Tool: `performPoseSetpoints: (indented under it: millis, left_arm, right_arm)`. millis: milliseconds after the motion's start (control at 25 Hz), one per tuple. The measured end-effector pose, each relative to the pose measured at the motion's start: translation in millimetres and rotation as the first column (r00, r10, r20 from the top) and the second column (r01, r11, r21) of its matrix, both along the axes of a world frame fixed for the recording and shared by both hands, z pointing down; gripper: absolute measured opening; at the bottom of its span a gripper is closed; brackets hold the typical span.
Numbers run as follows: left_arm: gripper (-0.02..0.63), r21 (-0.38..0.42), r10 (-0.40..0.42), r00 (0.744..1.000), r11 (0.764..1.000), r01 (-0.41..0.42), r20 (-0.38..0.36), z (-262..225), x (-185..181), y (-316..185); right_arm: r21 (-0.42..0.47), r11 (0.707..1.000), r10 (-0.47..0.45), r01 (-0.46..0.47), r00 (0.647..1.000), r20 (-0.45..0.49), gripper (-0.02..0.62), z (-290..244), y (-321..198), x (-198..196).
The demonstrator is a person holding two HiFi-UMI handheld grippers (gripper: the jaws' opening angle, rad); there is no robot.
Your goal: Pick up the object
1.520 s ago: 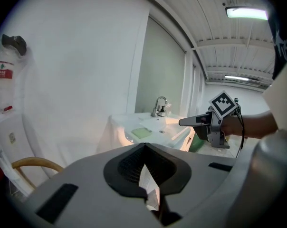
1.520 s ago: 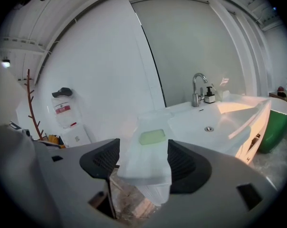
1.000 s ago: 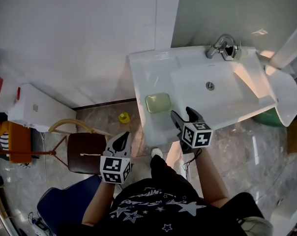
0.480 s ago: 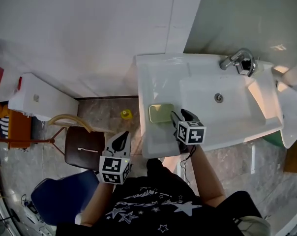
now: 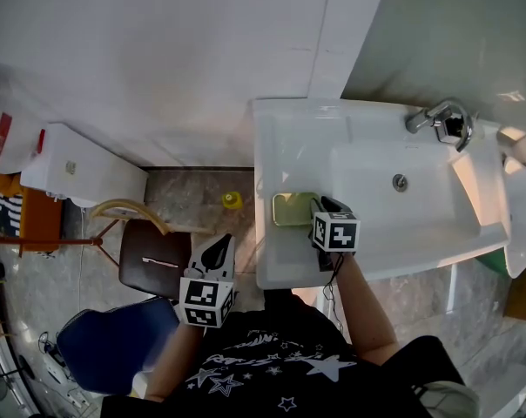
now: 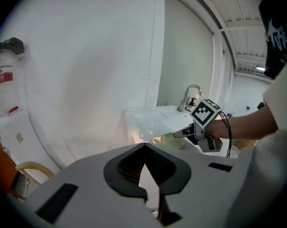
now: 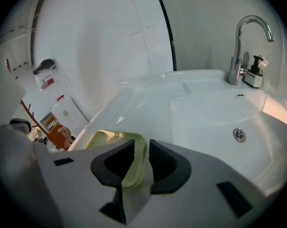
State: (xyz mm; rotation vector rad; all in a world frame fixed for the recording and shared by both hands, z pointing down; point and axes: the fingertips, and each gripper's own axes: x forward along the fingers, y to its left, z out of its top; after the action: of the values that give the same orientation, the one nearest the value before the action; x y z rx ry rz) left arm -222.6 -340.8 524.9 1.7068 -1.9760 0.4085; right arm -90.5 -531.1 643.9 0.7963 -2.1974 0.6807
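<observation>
A pale yellow-green soap dish [image 5: 291, 209] lies on the left ledge of the white sink [image 5: 298, 138]. My right gripper [image 5: 318, 205] reaches it from the near side. In the right gripper view the dish [image 7: 108, 139] has its right rim between the jaws of that gripper [image 7: 141, 148]. The jaws are closing, and a thin gap still shows beside the rim. My left gripper [image 5: 218, 246] hangs over the floor left of the sink, jaws together and holding nothing. The left gripper view shows its own jaws [image 6: 144, 160] and the right gripper [image 6: 181, 133] beyond.
A chrome faucet [image 5: 437, 116] stands at the sink's back right, with the basin and drain [image 7: 238, 135] right of the dish. On the floor are a brown stool [image 5: 154, 264], a blue chair [image 5: 115, 347], a white box [image 5: 89, 177] and a small yellow thing [image 5: 232, 200].
My right gripper has moved forward to the soap dish and its jaws have narrowed around the dish's rim. The left gripper has stayed where it was.
</observation>
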Motion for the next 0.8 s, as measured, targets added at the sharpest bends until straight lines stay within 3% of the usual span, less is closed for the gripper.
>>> performPoseSetpoints:
  millis: [440, 800]
  left_arm:
    - [0.017, 0.008, -0.012, 1.0, 1.0, 0.012, -0.005, 2.4, -6.8, 9.3]
    - [0.017, 0.051, 0.001, 1.0, 0.999, -0.001, -0.003, -9.2, -7.5, 38.6]
  right_arm:
    - [0.06, 0.998, 0.042, -0.037, 0.995, -0.085, 0.038, 5.5, -6.0, 4.1]
    - [0.1, 0.989, 0.11, -0.106, 0.993, -0.04, 0.029, -28.8, 10.5, 15.6]
